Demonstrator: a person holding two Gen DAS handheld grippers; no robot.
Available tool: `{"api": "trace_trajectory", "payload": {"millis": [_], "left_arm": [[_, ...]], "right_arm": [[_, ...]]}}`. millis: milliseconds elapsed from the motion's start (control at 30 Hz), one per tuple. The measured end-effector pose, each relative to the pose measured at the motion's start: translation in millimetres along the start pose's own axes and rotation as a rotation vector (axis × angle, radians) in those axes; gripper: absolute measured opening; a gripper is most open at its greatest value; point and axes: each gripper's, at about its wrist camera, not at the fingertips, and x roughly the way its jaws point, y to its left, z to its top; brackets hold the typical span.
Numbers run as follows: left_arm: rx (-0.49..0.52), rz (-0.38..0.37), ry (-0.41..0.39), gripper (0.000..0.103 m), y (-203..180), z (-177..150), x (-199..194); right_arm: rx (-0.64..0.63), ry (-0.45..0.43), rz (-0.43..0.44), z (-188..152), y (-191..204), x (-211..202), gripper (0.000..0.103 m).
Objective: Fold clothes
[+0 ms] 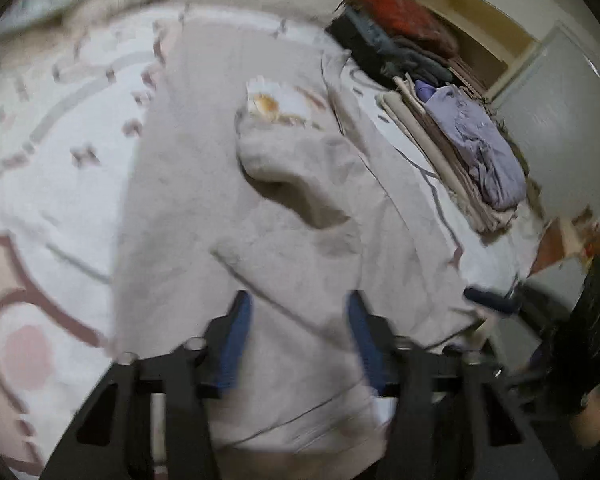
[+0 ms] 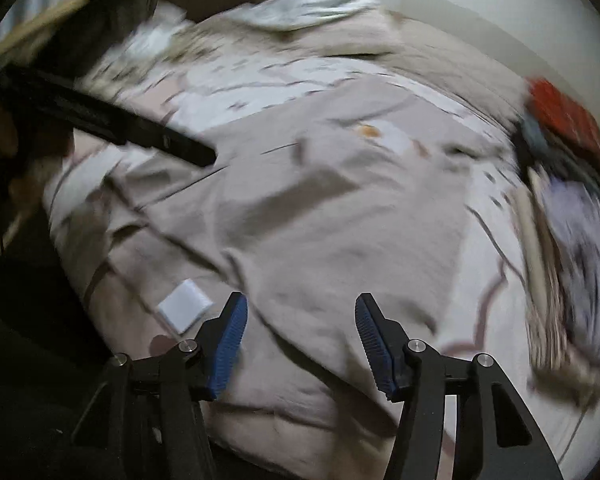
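Note:
A beige sweatshirt with a white and orange print lies spread on the bed, partly folded over itself. My left gripper hovers over its near part, blue pads wide apart, with cloth lying under and between them but not pinched. In the right wrist view the same sweatshirt fills the middle, with a white label near its hem. My right gripper stands open just above the cloth, nothing gripped. The left gripper shows as a long dark shape reaching in from the left. Both views are blurred.
The bed sheet is white with pink and grey patterns. A stack of folded clothes with a lilac piece on top lies at the right. Behind it sit red and dark garments. A white cloth lies far back.

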Motion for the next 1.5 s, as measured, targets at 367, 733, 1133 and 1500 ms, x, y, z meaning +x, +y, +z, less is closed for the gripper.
{"api": "trace_trajectory", "payload": {"millis": [367, 733, 1133, 1500], "left_arm": [[-0.106, 0.2, 0.027, 0.042, 6.9, 4.7, 19.8], [-0.111, 0.103, -0.112, 0.005, 1.0, 23.4, 0.0], [0.025, 0.233, -0.128, 0.005, 7.4, -35.2, -19.0], [0.028, 0.182, -0.294, 0.005, -5.8, -15.0, -76.0]], "right_arm": [[0.21, 0.135, 0.075, -22.1, -22.4, 29.5, 0.041], [0.247, 0.138, 0.101, -25.1, -27.8, 32.5, 0.041], [0.312, 0.173, 0.139, -17.6, -35.0, 24.4, 0.041], [0.344, 0.138, 0.136, 3.9, -51.5, 8.3, 0.032]]}}
